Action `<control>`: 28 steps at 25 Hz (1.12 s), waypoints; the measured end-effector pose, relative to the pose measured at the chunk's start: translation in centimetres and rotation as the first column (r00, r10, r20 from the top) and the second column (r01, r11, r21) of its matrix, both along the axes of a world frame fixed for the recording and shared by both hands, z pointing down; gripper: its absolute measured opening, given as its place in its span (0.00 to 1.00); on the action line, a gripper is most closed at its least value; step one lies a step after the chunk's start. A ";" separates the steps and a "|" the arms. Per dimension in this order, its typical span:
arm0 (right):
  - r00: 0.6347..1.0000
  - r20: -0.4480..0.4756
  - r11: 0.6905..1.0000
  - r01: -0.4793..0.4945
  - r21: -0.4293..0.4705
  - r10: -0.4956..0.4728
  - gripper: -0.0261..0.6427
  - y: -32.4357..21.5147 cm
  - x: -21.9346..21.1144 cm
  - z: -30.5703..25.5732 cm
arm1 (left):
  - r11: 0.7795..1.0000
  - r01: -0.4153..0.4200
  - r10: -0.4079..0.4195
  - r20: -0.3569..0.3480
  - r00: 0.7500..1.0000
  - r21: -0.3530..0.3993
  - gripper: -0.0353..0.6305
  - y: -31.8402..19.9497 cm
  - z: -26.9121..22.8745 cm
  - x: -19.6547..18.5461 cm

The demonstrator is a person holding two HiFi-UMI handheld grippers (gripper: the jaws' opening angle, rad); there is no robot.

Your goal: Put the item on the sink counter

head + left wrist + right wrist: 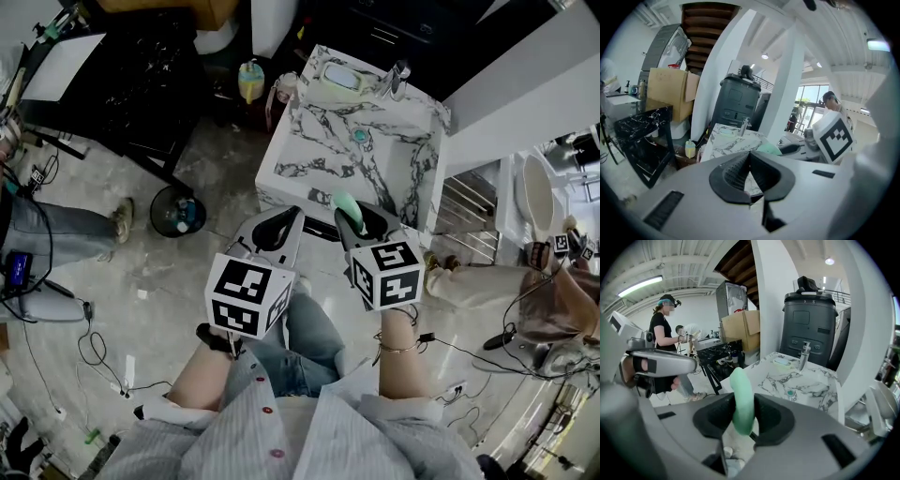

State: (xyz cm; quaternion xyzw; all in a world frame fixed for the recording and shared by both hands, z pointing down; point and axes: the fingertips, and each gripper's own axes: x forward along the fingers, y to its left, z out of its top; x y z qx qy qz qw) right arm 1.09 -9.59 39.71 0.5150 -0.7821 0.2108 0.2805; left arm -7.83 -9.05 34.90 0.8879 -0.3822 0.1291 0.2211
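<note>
The item, a soft pale-green piece (740, 380), stands upright between the pads of my right gripper (744, 399), which is shut on it. In the head view it (345, 204) sticks out of the right gripper (361, 223) just short of the front edge of the marble sink counter (309, 141). A faucet (398, 80) and a green soap dish (342, 77) sit at the counter's far side. My left gripper (278, 230) hovers beside the right one, its pads meeting at the tips (750, 154) with nothing between them. The counter (729, 138) lies ahead of it.
A black marble-topped table (141, 66) stands at the far left, with a black bin (176, 208) on the floor and a yellow bottle (250, 80) beside the counter. A person's legs (66, 223) and cables are at the left. A toilet (536, 192) is at the right.
</note>
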 end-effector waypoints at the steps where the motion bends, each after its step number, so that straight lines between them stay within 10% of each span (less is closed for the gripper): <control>1: 1.000 -0.002 1.000 0.005 -0.004 -0.005 0.23 0.4 0.1 0.2 | 1.000 0.007 -0.007 0.002 1.000 -0.002 0.08 0.3 0.1 0.0; 28: 0.998 -0.041 0.996 0.047 -0.081 -0.051 0.23 6.0 -1.4 7.7 | 0.987 0.102 -0.099 0.024 0.995 -0.127 0.08 5.2 8.6 -2.1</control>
